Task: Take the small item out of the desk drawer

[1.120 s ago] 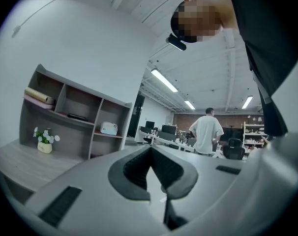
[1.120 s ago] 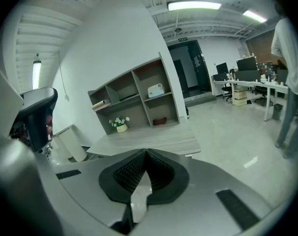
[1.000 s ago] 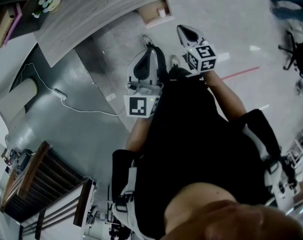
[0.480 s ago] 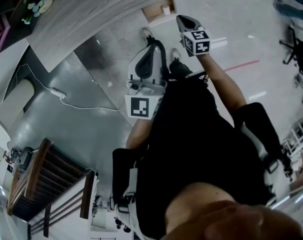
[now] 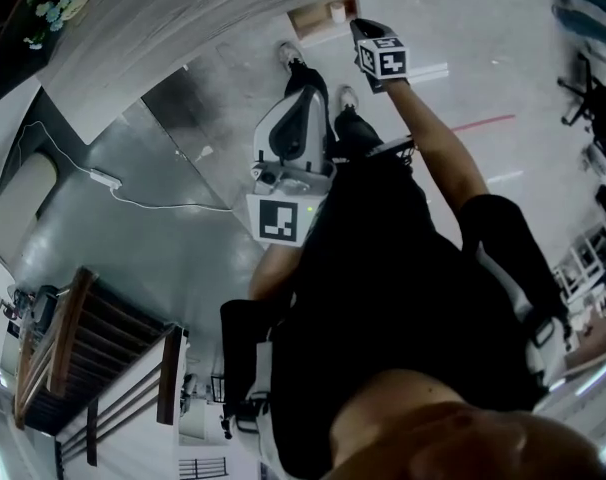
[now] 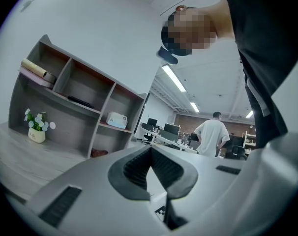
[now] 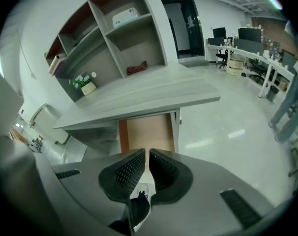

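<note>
Right gripper near open drawer, fingers pressed together, empty. Best to spread them first, then straddle the small item, 1 finger each side. Left gripper closed, idle.

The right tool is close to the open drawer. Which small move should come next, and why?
Probably open the right tool. Its jaws stand together with nothing between them and point down toward the drawer, and the small white item lies inside it. The jaws must part before they can go around the item.

Desk grey woodgrain; drawer tan inside; item seemingly white.
</note>
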A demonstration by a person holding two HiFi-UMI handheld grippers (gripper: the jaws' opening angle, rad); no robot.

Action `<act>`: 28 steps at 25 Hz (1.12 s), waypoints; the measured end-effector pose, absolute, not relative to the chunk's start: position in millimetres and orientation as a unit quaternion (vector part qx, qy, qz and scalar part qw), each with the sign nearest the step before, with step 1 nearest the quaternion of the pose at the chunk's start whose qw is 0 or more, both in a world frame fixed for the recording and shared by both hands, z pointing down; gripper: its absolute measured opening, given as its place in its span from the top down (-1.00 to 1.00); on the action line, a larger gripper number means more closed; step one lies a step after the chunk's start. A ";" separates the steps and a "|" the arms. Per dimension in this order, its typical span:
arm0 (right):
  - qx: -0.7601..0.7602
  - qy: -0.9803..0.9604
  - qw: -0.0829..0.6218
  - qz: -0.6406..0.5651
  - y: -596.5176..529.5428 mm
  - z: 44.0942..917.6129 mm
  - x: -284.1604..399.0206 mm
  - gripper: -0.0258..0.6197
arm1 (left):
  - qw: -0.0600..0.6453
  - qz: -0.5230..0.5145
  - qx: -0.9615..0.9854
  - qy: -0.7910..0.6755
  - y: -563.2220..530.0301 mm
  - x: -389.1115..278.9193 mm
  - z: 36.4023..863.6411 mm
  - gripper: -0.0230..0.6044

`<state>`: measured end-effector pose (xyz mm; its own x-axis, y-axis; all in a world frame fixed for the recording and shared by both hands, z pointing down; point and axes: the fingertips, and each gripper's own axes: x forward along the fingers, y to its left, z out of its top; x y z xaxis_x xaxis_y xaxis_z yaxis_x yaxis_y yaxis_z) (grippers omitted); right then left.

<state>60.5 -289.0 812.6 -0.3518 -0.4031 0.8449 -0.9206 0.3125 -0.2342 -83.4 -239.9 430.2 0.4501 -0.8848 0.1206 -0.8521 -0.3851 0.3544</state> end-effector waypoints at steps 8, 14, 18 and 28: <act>0.451 -0.703 0.395 0.382 -296.5 872.4 61.9 0.65 | 0.199 -0.041 0.830 -0.520 -249.7 -87.9 445.1 0.93; 0.447 -0.684 0.431 0.383 -300.2 911.3 65.6 0.55 | 0.208 -0.040 0.828 -0.519 -253.8 -86.0 452.9 0.93; 0.443 -0.677 0.448 0.380 -301.1 930.9 66.4 0.52 | 0.214 -0.038 0.825 -0.522 -253.5 -86.8 460.5 0.93; 0.446 -0.655 0.471 0.388 -301.5 963.6 60.1 0.48 | 0.233 -0.031 0.815 -0.530 -251.7 -92.2 481.1 0.93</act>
<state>60.1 -301.5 963.6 -0.1602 -0.2186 0.9626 -0.9492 0.3017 -0.0894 -92.2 -251.7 481.1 0.4368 -0.8780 0.1960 -0.8488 -0.3301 0.4129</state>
